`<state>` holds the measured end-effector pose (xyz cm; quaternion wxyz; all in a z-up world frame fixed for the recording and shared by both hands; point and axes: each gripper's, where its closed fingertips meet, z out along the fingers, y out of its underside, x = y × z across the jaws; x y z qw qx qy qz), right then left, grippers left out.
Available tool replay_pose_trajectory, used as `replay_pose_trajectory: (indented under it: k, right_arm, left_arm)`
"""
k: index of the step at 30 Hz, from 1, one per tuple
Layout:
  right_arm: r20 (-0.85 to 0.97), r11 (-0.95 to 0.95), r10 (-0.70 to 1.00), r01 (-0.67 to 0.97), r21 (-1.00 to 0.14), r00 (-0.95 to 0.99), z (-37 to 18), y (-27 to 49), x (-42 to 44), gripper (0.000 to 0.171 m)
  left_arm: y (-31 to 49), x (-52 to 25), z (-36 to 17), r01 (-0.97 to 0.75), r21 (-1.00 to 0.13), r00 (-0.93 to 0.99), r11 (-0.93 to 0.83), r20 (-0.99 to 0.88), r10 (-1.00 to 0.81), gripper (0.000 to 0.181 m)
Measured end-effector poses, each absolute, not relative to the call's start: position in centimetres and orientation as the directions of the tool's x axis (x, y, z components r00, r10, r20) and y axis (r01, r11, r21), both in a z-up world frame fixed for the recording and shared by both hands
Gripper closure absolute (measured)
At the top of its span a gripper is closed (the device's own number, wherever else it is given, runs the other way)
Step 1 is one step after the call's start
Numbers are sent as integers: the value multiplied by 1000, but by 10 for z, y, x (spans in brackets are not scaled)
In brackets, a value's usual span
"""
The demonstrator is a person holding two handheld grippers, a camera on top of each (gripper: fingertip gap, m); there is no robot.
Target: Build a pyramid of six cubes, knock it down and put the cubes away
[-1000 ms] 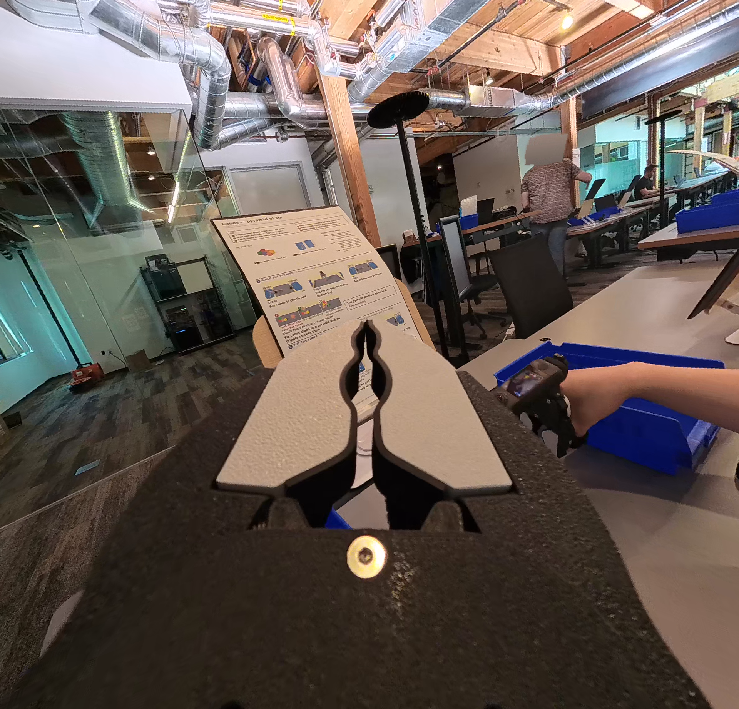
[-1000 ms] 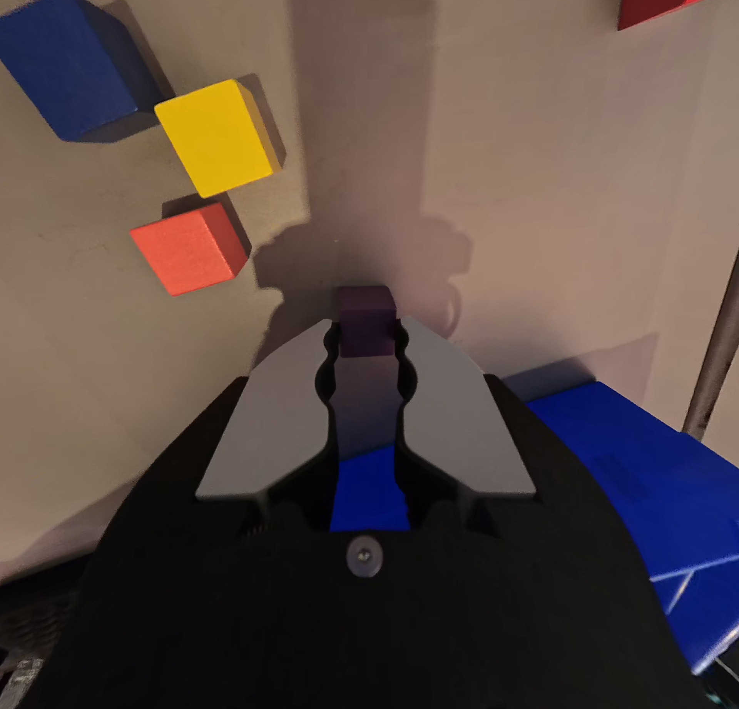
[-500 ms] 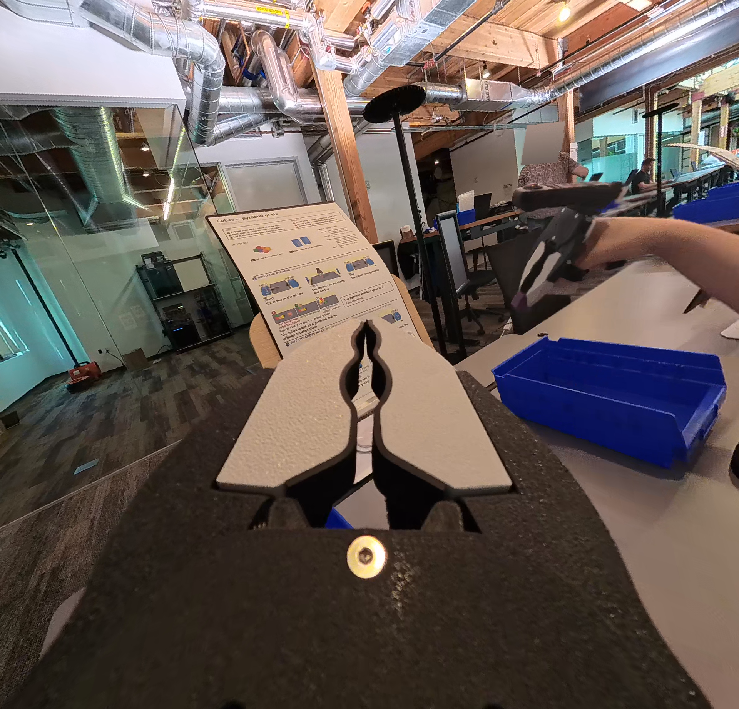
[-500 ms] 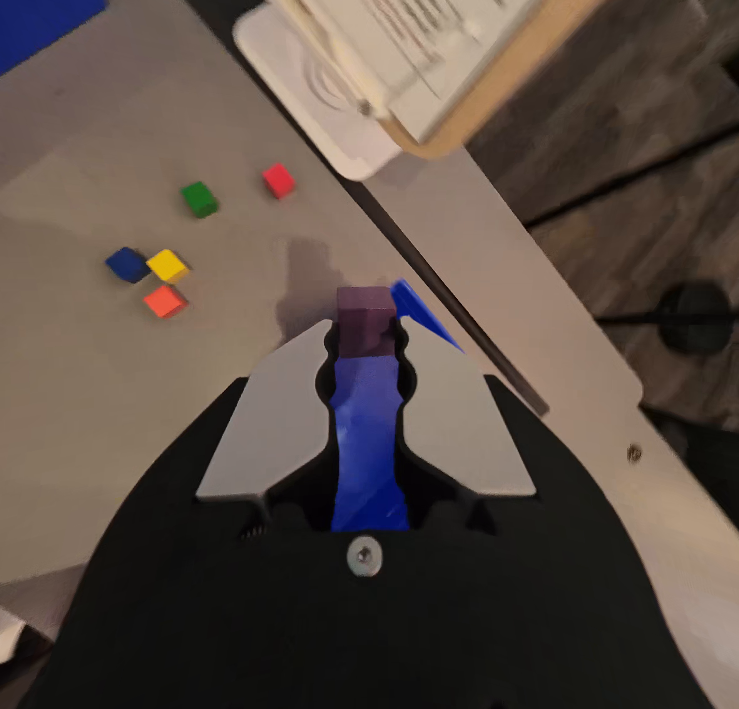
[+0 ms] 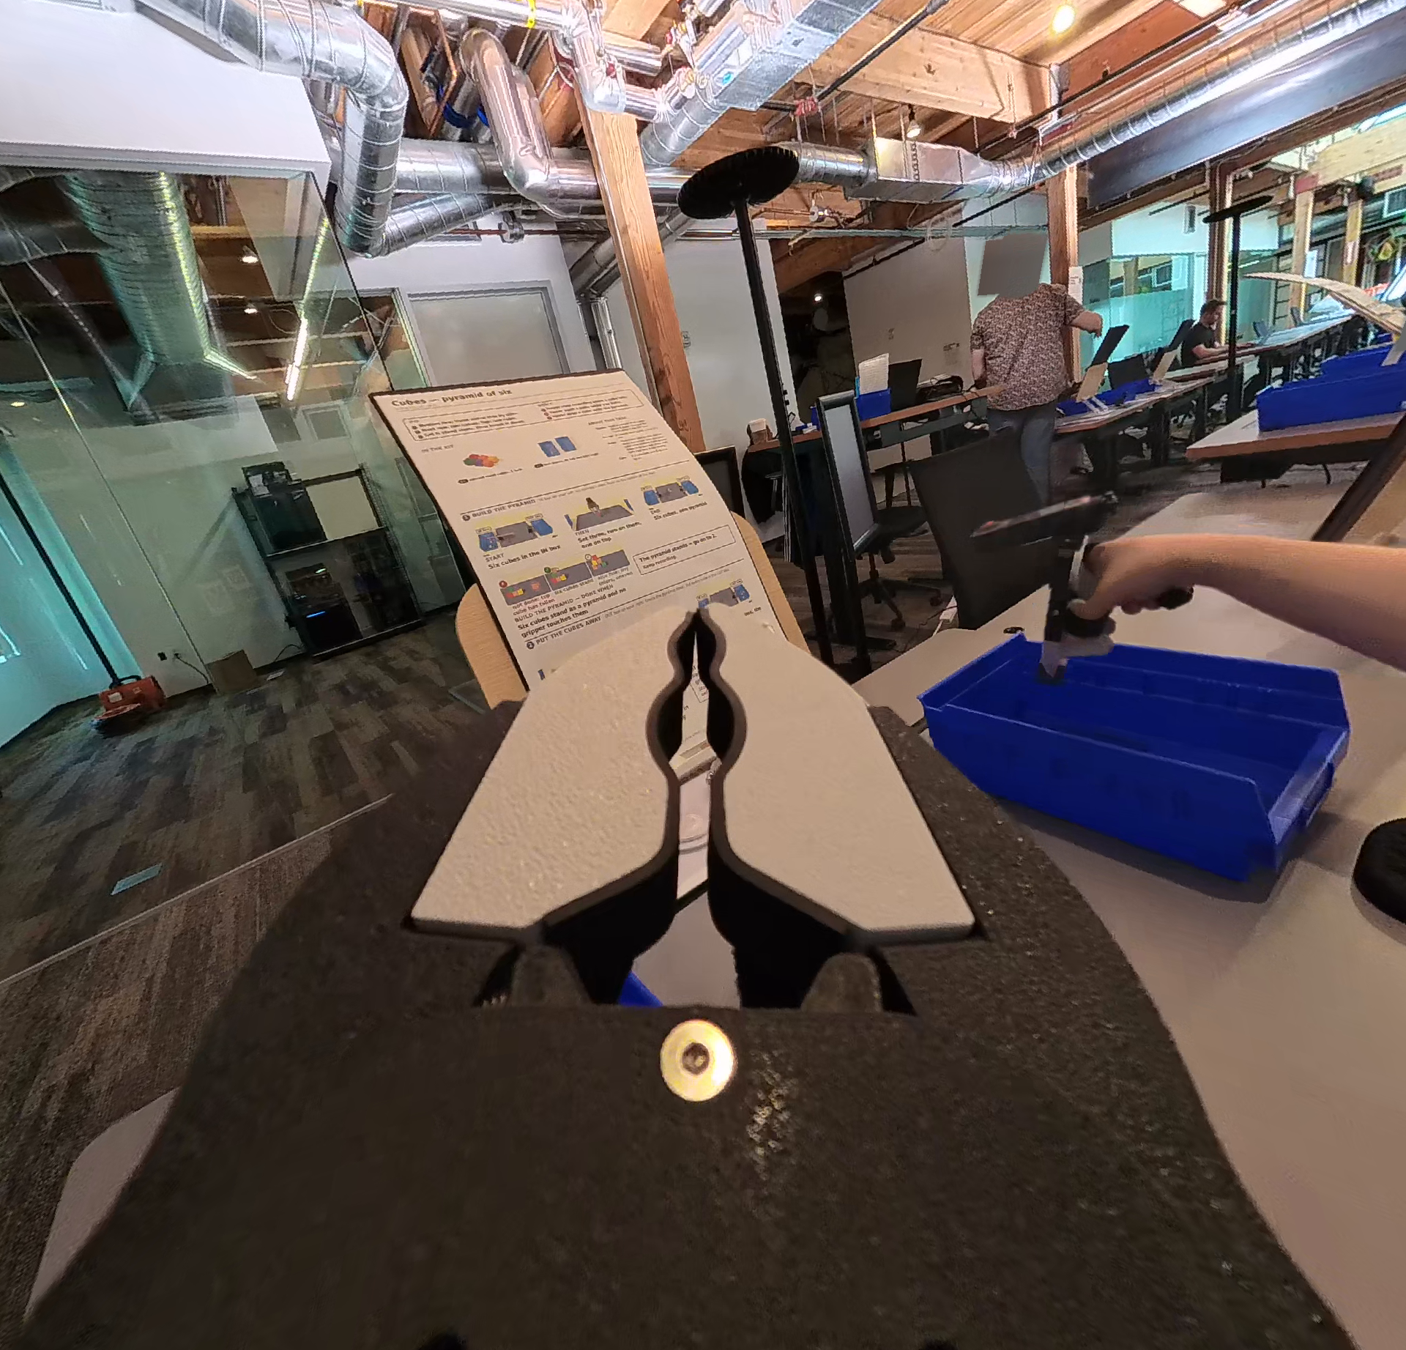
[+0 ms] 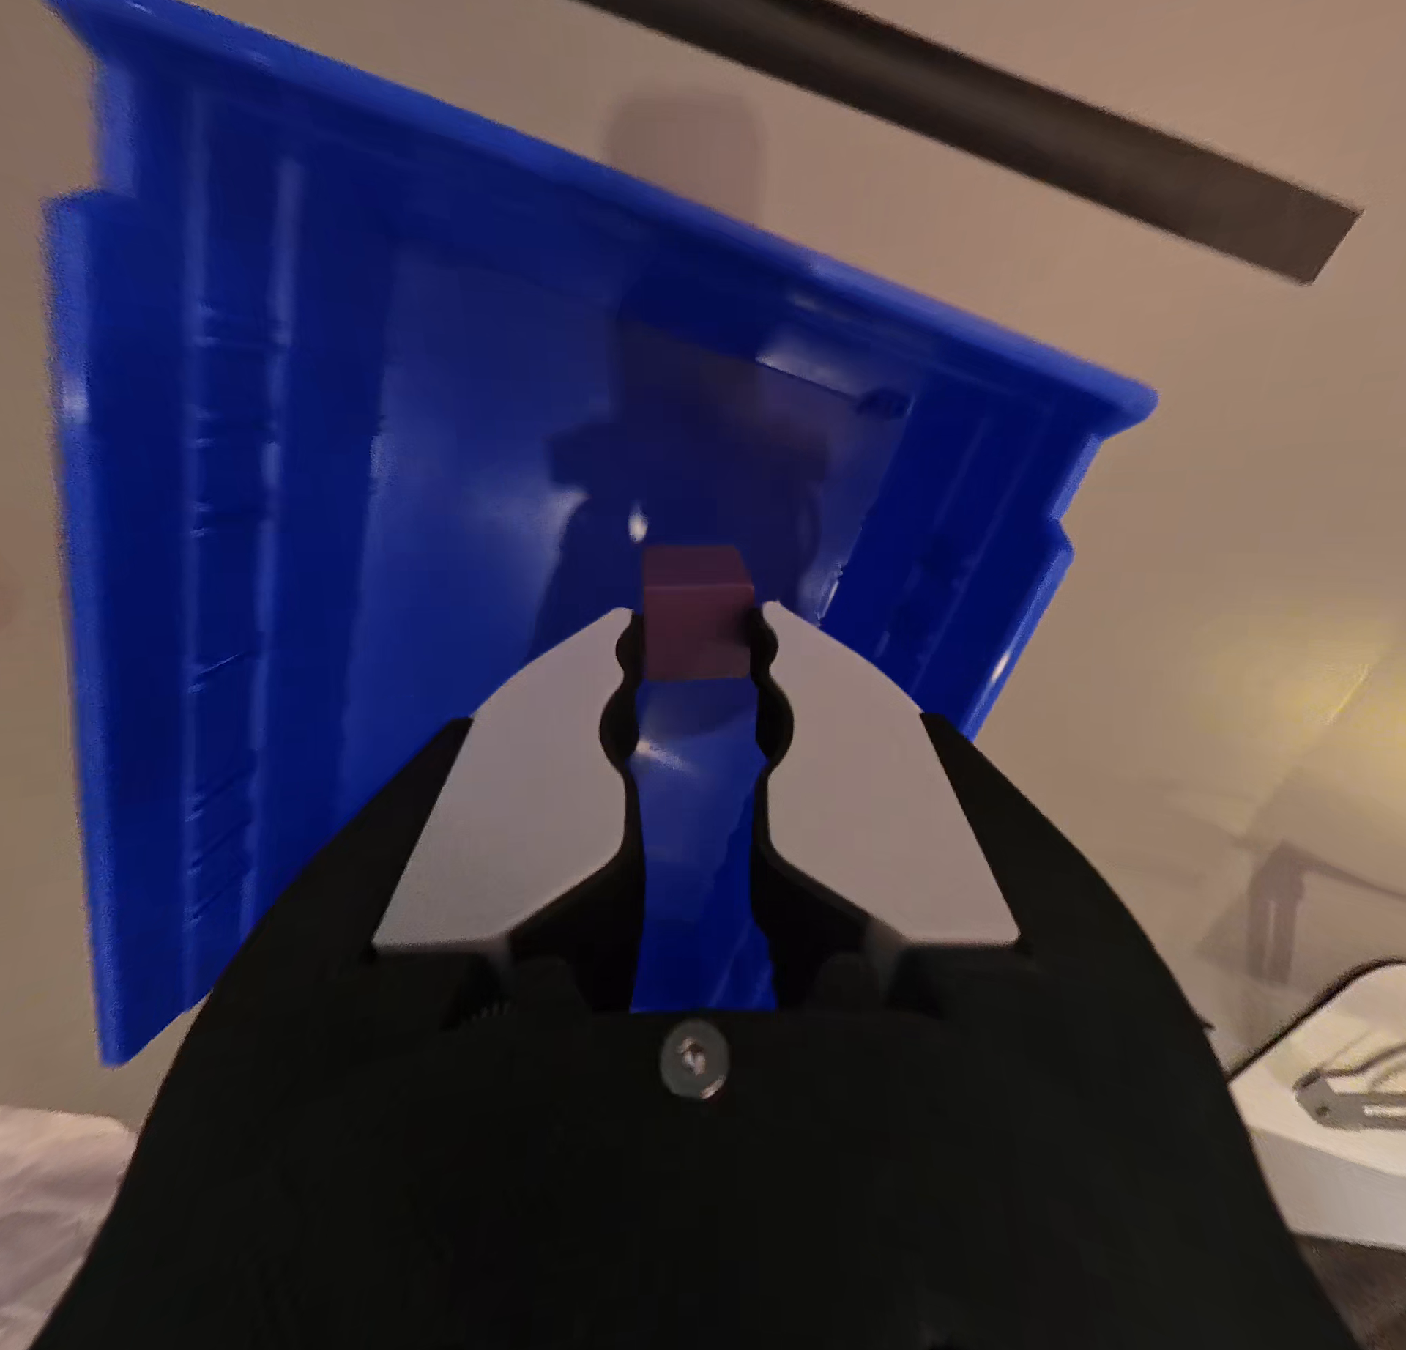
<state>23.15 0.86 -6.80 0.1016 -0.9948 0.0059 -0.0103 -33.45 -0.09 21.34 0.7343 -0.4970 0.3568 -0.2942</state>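
A pale grey table [image 5: 1255,1047] runs along the right of an open office with exposed wooden beams and silver ducts overhead.

Nearest in the left wrist view, the left gripper [image 5: 697,621] is held level above the table's near end, its two grey fingers [image 5: 578,796] pressed together at the tips with nothing between them. Just behind those tips an instruction sheet [image 5: 563,522] leans back on a light wooden stand. To the right a blue bin [image 5: 1126,788] sits on the table, its long axis running from near right to far left in this view, open side up. A hand [image 5: 1126,579] reaches in from the right and grips the right gripper [image 5: 1054,670], which points straight down into the far left end of the bin.

In the right wrist view the right gripper [image 6: 696,613] is clenched on a purple cube [image 6: 696,613], the cube pinched at the very tips with one flat face towards the camera and its edges square to the fingers. It hangs over the blue bin's floor [image 6: 472,476], inside the walls; whether it touches the floor cannot be told through the blur.

Farther off stand a black floor lamp [image 5: 749,263], desks with more blue bins, and a person [image 5: 1023,370] at a desk.
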Motion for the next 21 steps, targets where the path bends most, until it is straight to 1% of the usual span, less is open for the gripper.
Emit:
replay_pose_trajectory:
  k: [3, 7, 13, 21]
  right_arm:
    - [51, -987, -69, -60, -148, 996, -95, 3, 240, 143]
    - [78, -991, -94, -86, -105, 993, -120, 0, 244, 142]
    - [78, -989, -129, -123, -76, 989, -140, -2, 247, 142]
    - [74, -989, -127, -120, -88, 989, -146, -5, 251, 142]
  left_arm:
    - [-2, -332, 211, 63, -941, 567, 332, -240, -788, 181]
    - [-1, -330, 210, 53, -943, 566, 329, -243, -788, 181]
    - [-2, -328, 208, 41, -943, 563, 330, -251, -787, 181]
    - [-2, -327, 208, 38, -944, 560, 328, -252, -789, 181]
